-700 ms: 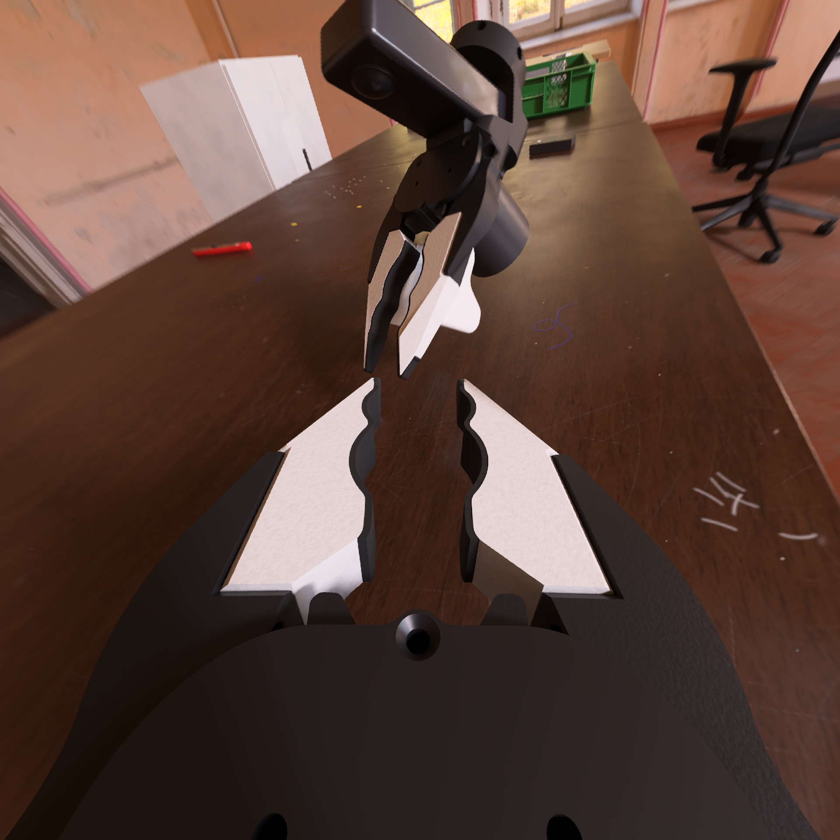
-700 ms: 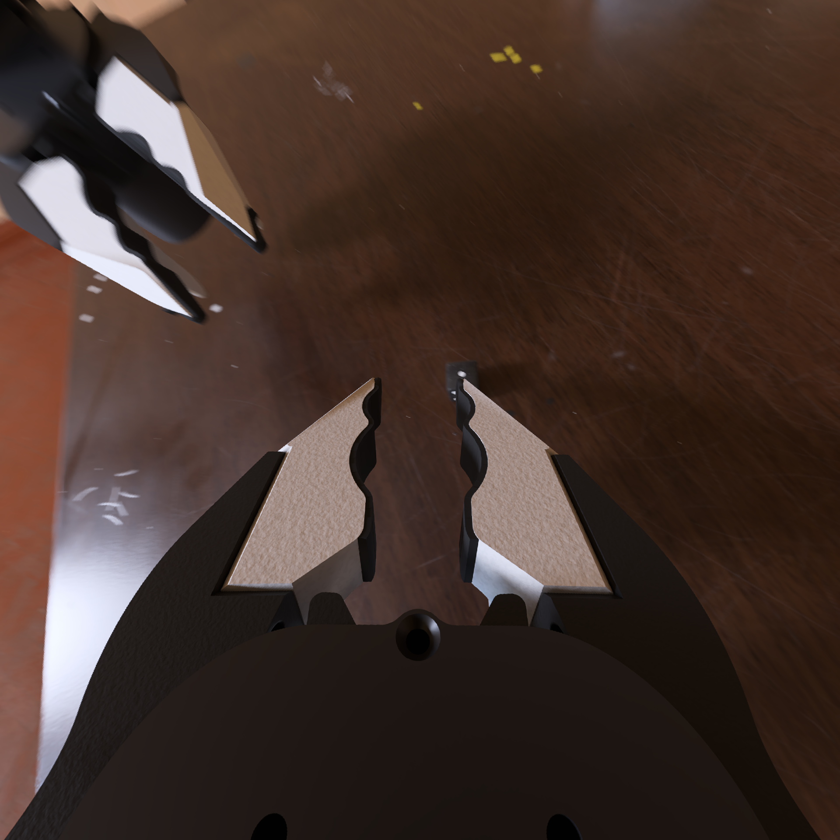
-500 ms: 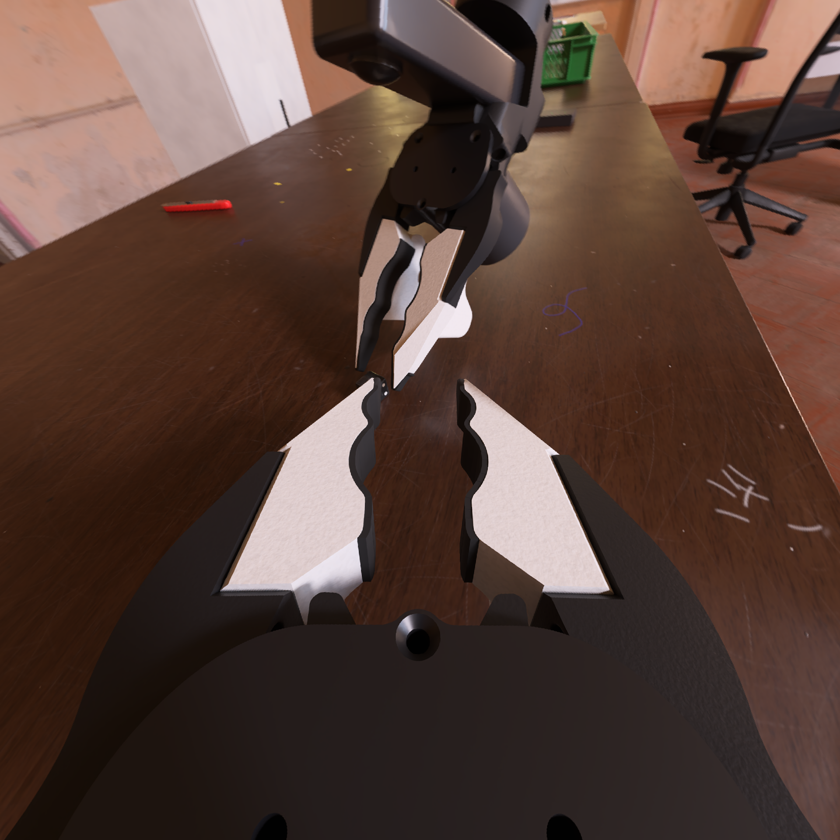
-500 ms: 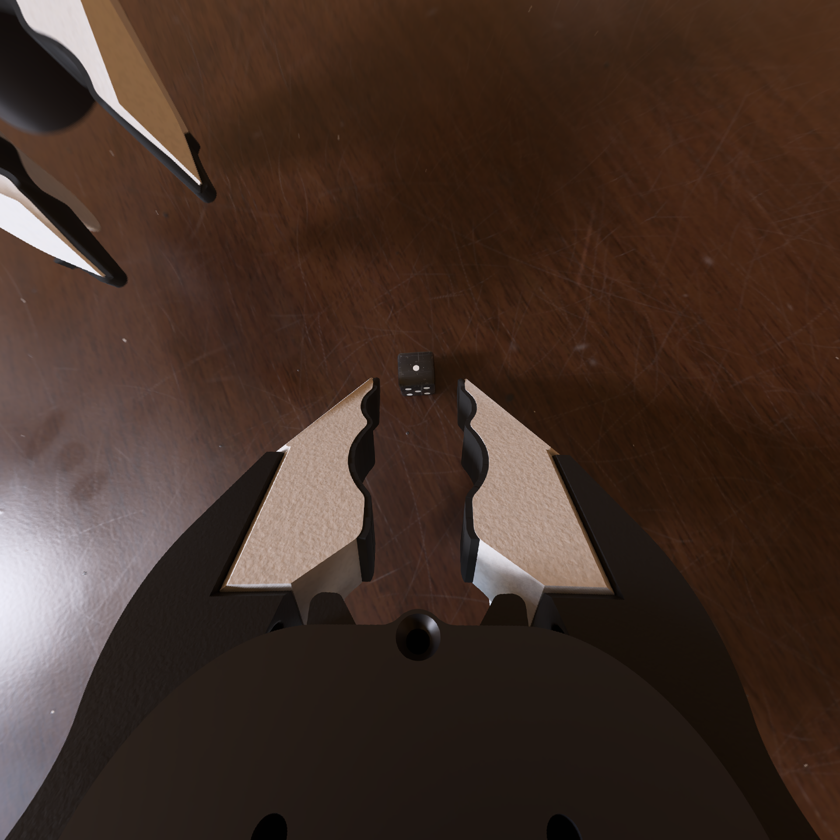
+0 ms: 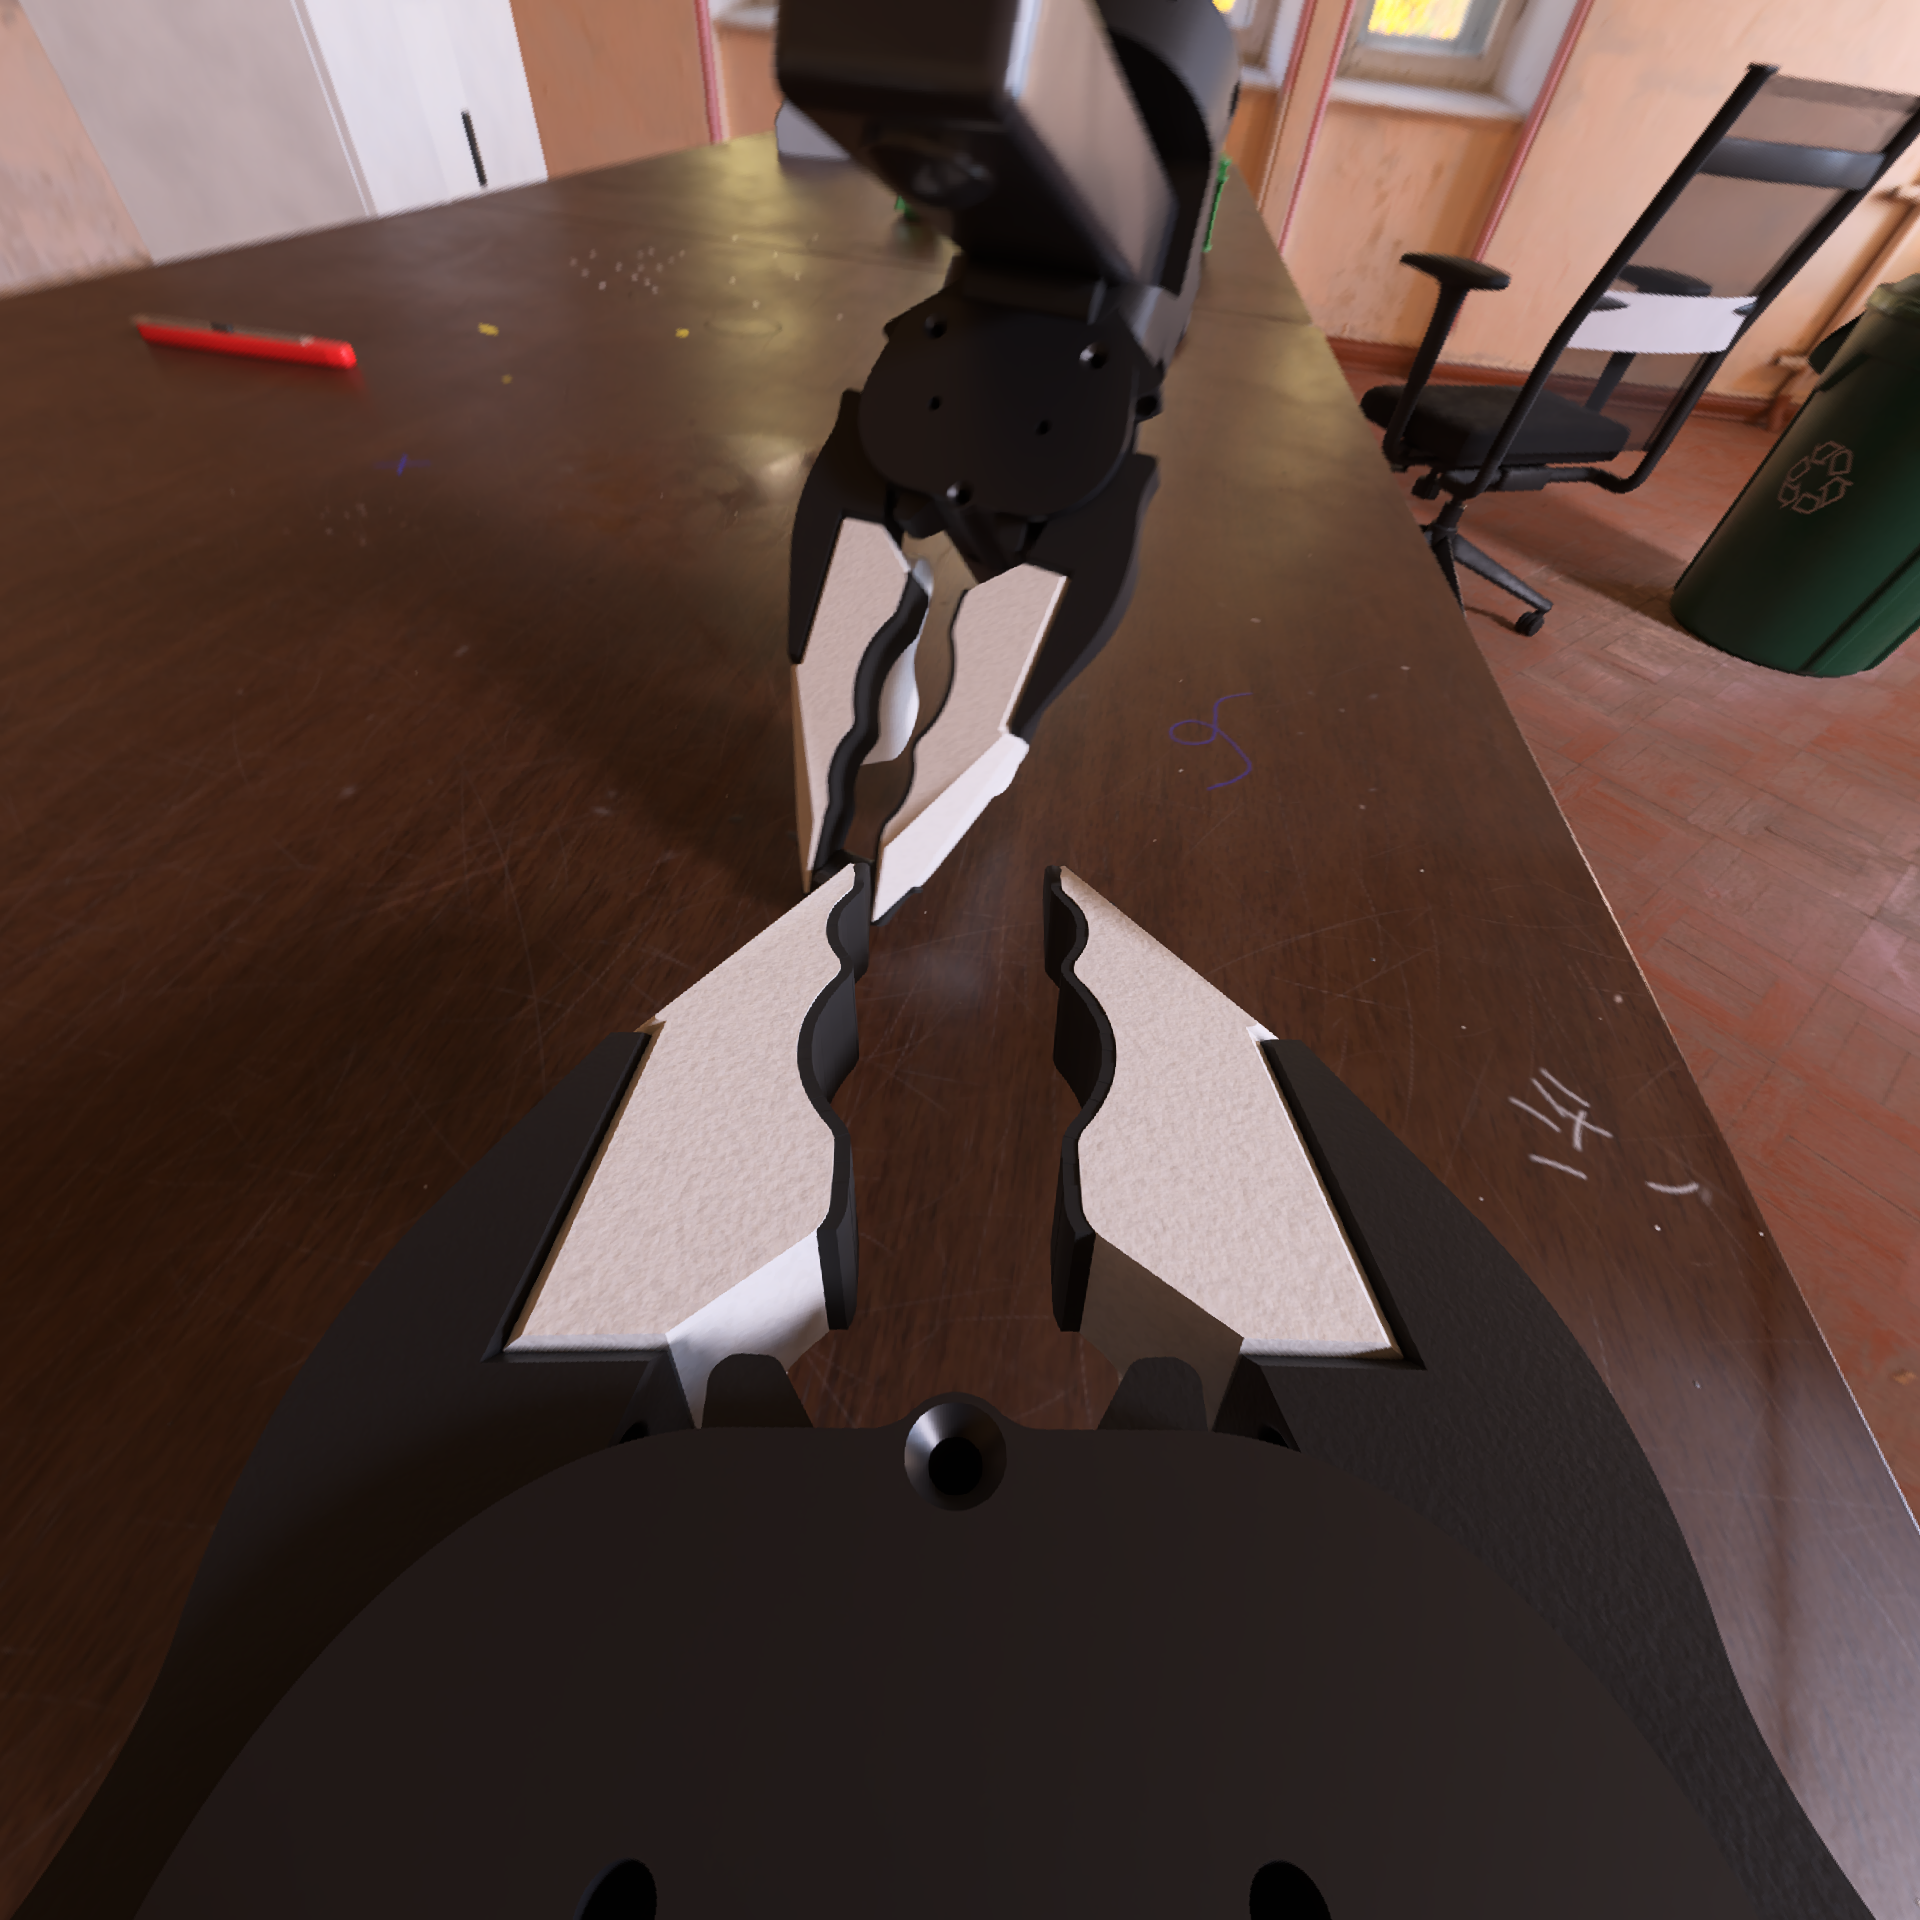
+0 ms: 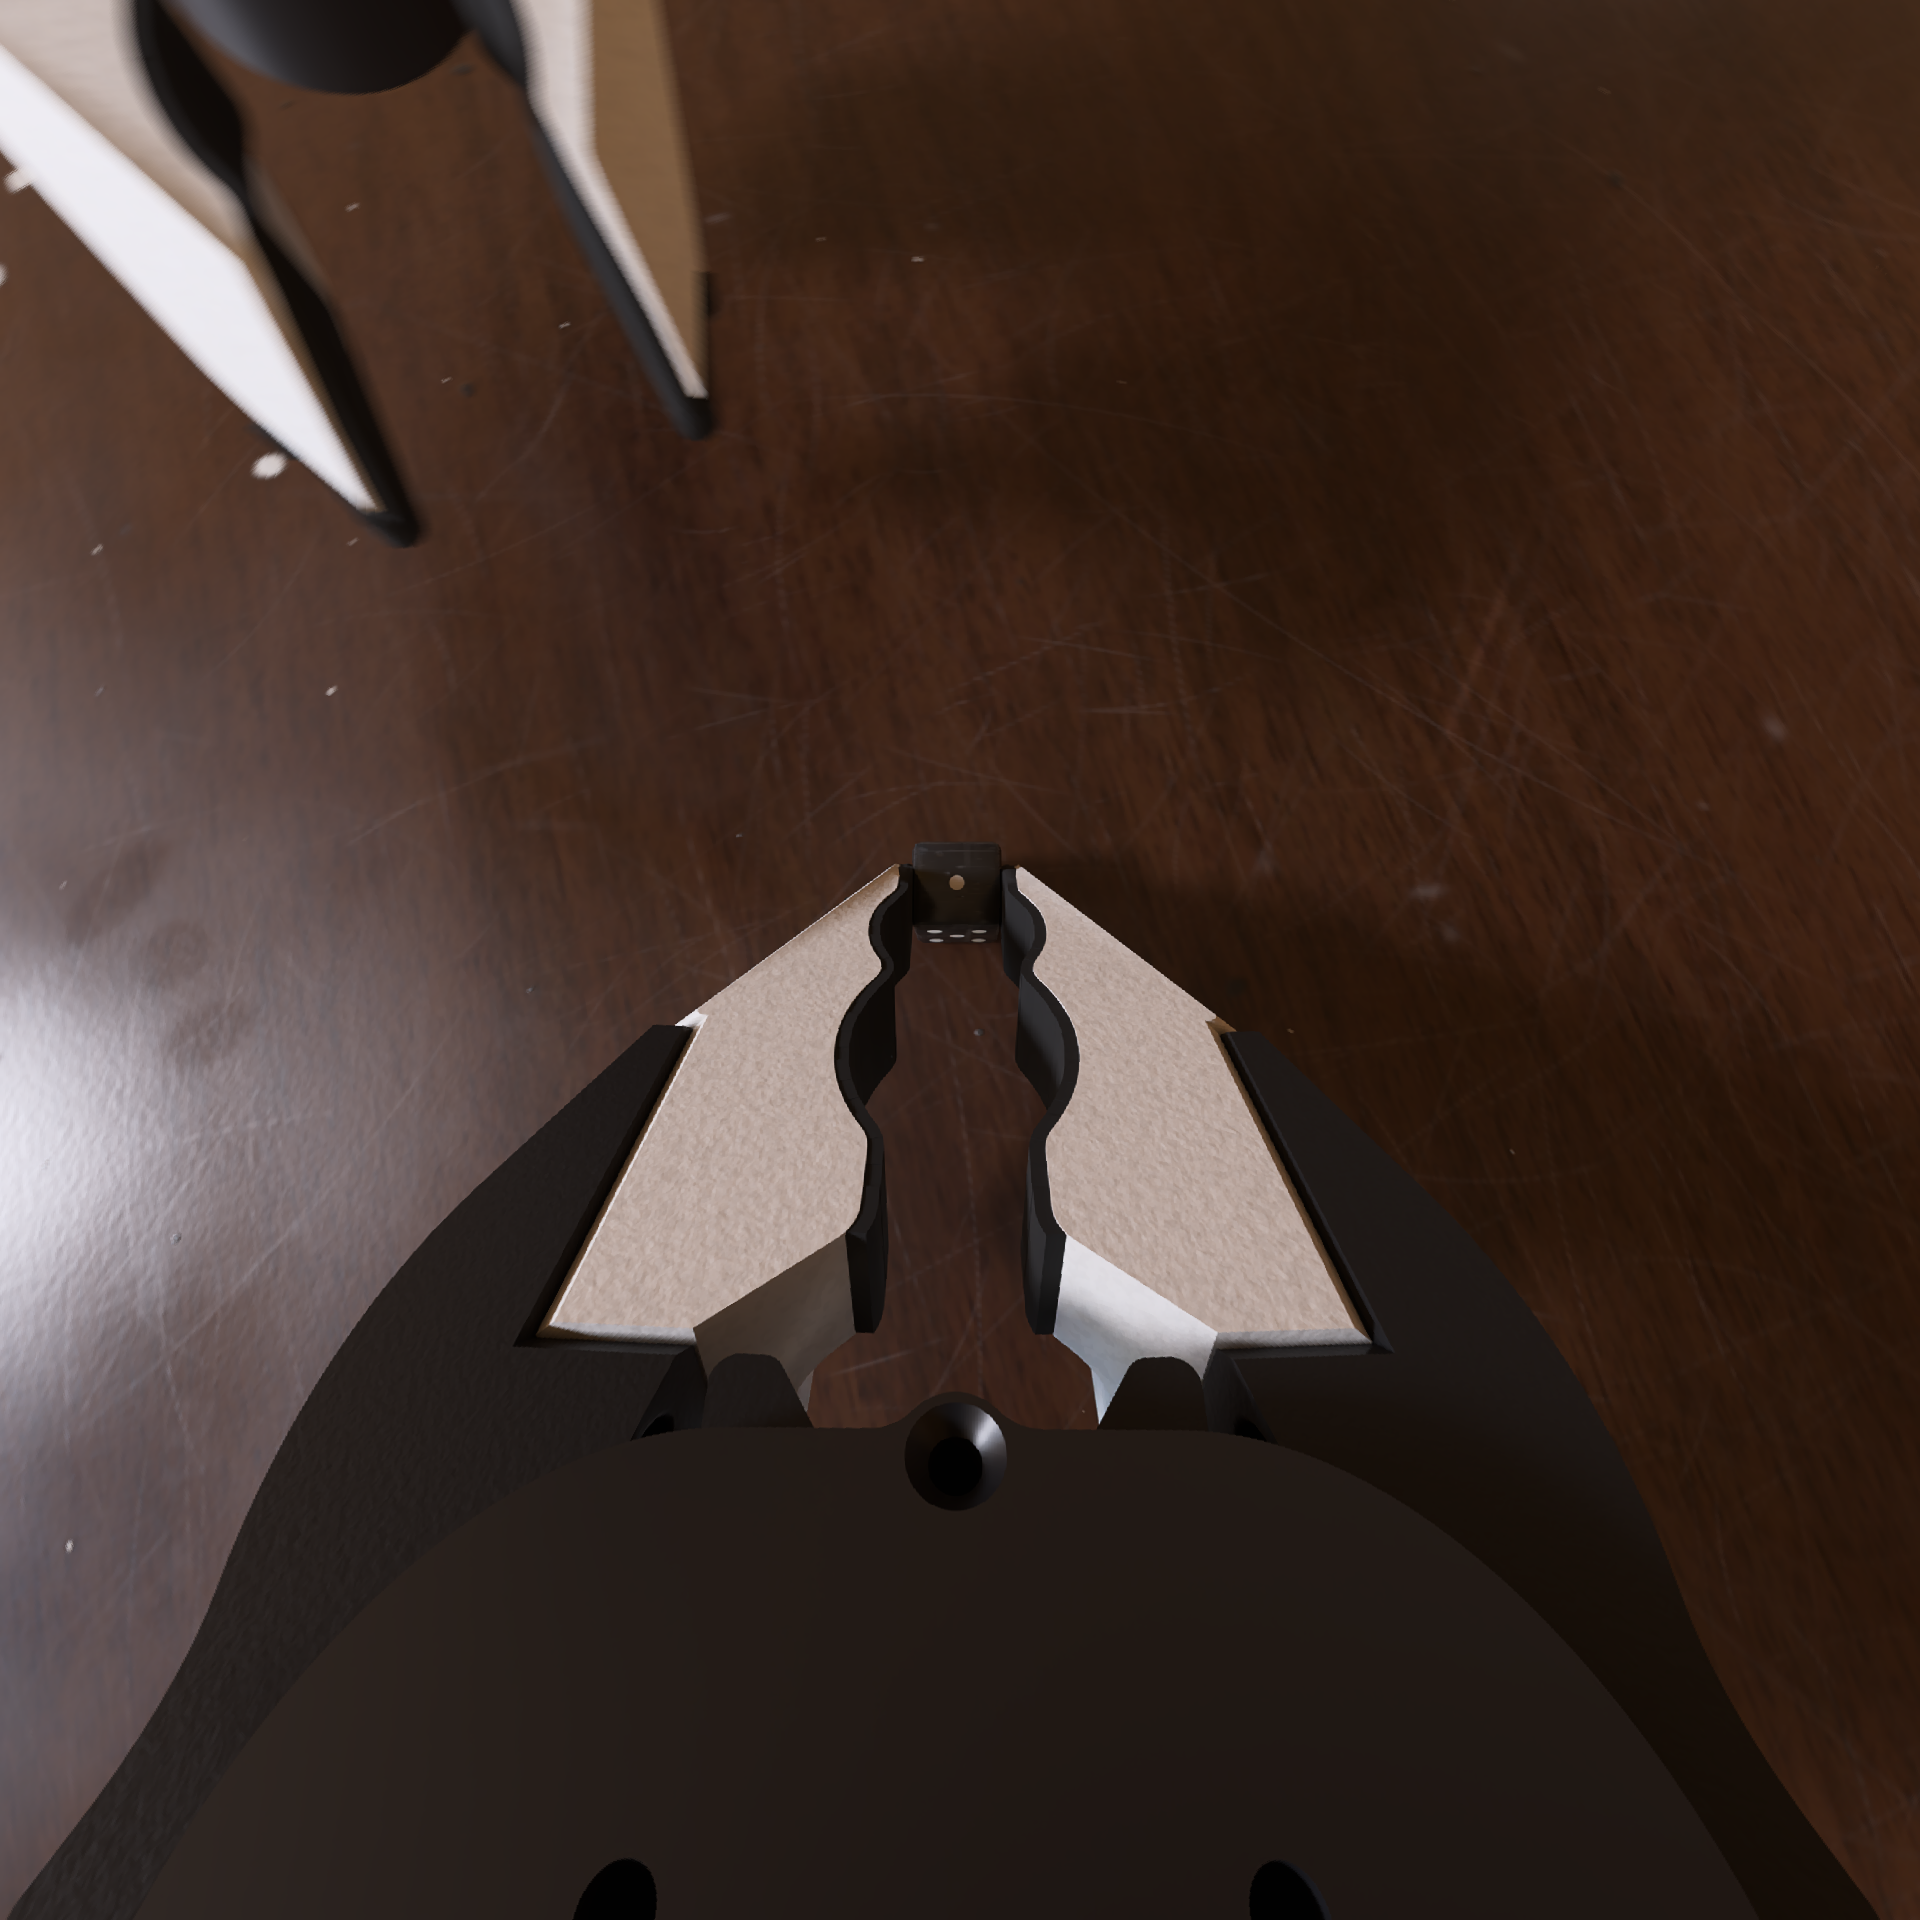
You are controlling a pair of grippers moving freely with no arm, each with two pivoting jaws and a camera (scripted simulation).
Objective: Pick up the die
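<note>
Honestly, with the small black die pinched only at the very tips of the right gripper on the dark wooden table, it could easily be squirted out when lifted, while the left gripper is held half-open, empty, just beside it.

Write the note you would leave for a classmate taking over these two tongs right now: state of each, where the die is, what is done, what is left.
Right tongs: shut on the black die, pinched at the very fingertips, low over the brown table.
Left tongs: open, empty, hovering close by.
Done: approach and grasp.
Left: lift the die. Whether it has left the table cannot be told. The grip is shallow, so raise it slowly.
</note>
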